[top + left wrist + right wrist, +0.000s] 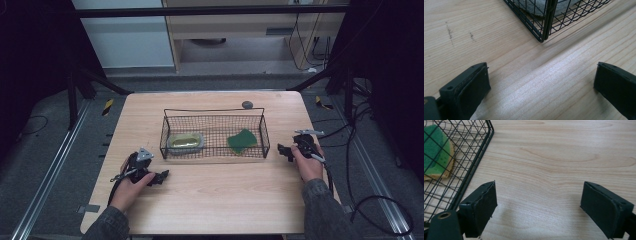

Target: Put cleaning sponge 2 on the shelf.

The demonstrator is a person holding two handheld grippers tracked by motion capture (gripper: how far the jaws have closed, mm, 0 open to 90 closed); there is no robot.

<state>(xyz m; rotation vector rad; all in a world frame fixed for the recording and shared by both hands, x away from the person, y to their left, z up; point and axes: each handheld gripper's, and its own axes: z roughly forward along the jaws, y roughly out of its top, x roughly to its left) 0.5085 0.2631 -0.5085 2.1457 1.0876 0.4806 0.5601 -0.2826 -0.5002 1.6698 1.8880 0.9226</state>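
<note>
Green sponge point(242, 140) lies in wire basket point(215, 112), right half | soft, light, likely squashes: pinch across its edges | your left gripper point(161, 177) and right gripper point(283, 151) rest on table point(210, 200), jaws apart, empty.

Light wooden table point(210, 200) on grey floor point(50, 165) — black frame struts point(100, 80) either side. Beyond the table: pale wall panel point(130, 40), wooden cabinet point(230, 25). Right of the table, black cables point(370, 200) — yellow-black tape marks point(108, 106).

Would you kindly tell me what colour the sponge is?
The sponge is green over yellow, clearest in the right gripper view.
</note>
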